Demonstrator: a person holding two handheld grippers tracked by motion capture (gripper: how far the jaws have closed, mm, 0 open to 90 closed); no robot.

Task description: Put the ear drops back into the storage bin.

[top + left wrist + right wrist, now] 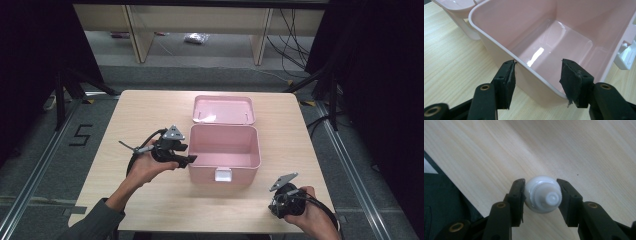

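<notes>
At mid-frame in the high view, the pink box [225, 152] sits open on the table [150, 115], the left gripper [189, 159] at its left wall and the right gripper [276, 206] at lower right. In the left gripper view, the jaws stand apart astride the box's wall [499, 50]. In the right gripper view, the jaws clamp a white bottle [543, 195] at lower centre.

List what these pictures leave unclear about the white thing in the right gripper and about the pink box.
- White object, right gripper view: seen end-on between the right gripper jaws, so its length and kind stay hidden.
- Same object, high view: hidden behind the right gripper and hand.
- Pink box, left gripper view: far wall cut off by the top edge.
- Box latch, high view: too small to read.
</notes>
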